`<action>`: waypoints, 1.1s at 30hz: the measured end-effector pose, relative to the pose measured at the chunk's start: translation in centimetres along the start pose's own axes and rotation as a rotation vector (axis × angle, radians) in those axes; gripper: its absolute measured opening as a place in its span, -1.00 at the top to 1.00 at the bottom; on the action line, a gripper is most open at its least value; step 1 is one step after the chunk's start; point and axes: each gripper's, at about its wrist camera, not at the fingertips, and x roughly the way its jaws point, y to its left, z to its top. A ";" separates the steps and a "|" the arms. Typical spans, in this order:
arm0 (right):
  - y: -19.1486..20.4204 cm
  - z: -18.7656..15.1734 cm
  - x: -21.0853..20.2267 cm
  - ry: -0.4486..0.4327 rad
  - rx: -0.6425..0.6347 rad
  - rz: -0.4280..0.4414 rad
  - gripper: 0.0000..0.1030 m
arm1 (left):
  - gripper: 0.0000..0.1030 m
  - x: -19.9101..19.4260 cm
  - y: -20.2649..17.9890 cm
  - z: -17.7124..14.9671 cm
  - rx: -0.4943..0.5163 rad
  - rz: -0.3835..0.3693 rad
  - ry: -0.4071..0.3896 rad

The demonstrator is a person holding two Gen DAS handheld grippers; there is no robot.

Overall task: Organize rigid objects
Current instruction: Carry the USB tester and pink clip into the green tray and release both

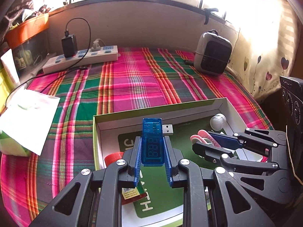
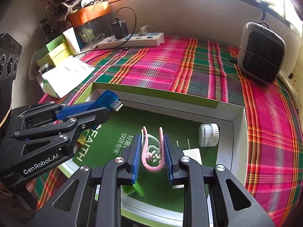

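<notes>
My left gripper (image 1: 153, 141) is shut on a clear blue USB meter (image 1: 152, 143) with a digit display and a metal plug, held above the open green-and-white box (image 1: 95, 132). From the right wrist view the left gripper (image 2: 102, 106) shows at the left with the USB meter (image 2: 108, 99) sticking out. My right gripper (image 2: 152, 143) is shut on a pink-and-white U-shaped clip (image 2: 151, 151) over the box (image 2: 227, 113). In the left wrist view the right gripper (image 1: 212, 141) sits at the right, over the box, with the clip (image 1: 202, 137) in it.
In the box lie a white round cap (image 2: 208, 134), a red-capped item (image 1: 113, 158) and a white card (image 2: 192, 154). On the plaid cloth (image 1: 132, 83) are a power strip (image 1: 81, 57) with charger, a grey heater (image 1: 213, 54), white paper (image 1: 28, 123).
</notes>
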 end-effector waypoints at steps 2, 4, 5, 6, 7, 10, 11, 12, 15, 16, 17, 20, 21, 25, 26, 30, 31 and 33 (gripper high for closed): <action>-0.1 0.1 0.2 0.004 -0.001 -0.002 0.53 | 0.60 0.5 0.0 0.0 0.003 0.001 0.012; 0.0 0.0 0.4 0.008 -0.006 -0.010 0.53 | 0.60 0.8 0.1 -0.1 0.001 0.000 0.019; 0.0 0.0 0.5 0.009 -0.011 -0.014 0.53 | 0.60 0.9 0.0 -0.1 0.005 0.000 0.022; 0.1 0.0 0.6 0.006 -0.017 -0.018 0.53 | 0.60 1.0 0.0 -0.1 0.005 0.001 0.023; 0.1 0.0 0.6 0.006 -0.022 -0.022 0.53 | 0.60 1.1 0.0 -0.1 0.007 0.002 0.022; 0.3 0.0 0.7 0.004 -0.035 -0.033 0.53 | 0.60 1.4 -0.1 -0.2 0.015 0.013 0.030; 0.3 -0.1 0.8 0.005 -0.039 -0.036 0.53 | 0.60 1.5 -0.1 -0.2 0.016 0.014 0.033; 0.4 -0.1 0.8 0.006 -0.042 -0.039 0.53 | 0.60 1.6 -0.1 -0.2 0.015 0.015 0.035; 0.4 -0.1 0.9 0.011 -0.043 -0.039 0.53 | 0.60 1.8 -0.1 -0.2 0.018 0.021 0.040; 0.4 -0.1 1.0 0.012 -0.042 -0.038 0.53 | 0.59 1.9 -0.1 -0.3 0.018 0.019 0.044; 0.4 -0.1 1.0 0.012 -0.042 -0.037 0.53 | 0.59 1.9 -0.1 -0.3 0.021 0.020 0.045; 0.3 -0.1 1.0 0.012 -0.042 -0.038 0.53 | 0.60 2.0 -0.2 -0.2 0.022 0.022 0.045; 0.3 -0.1 1.0 0.012 -0.041 -0.037 0.53 | 0.60 2.0 -0.2 -0.2 0.023 0.022 0.044; 0.3 -0.1 1.0 0.011 -0.040 -0.038 0.53 | 0.59 2.0 -0.2 -0.2 0.017 0.021 0.044; 0.3 -0.1 1.1 0.010 -0.039 -0.041 0.53 | 0.59 2.1 -0.1 -0.2 0.016 0.018 0.044; 0.3 -0.2 1.1 0.008 -0.036 -0.043 0.53 | 0.59 2.1 -0.1 -0.2 0.015 0.014 0.044; 0.3 -0.1 1.1 0.008 -0.035 -0.043 0.53 | 0.59 2.1 -0.1 -0.2 0.013 0.013 0.043; 0.3 -0.1 1.1 0.008 -0.035 -0.043 0.53 | 0.59 2.1 0.0 -0.2 0.011 0.013 0.043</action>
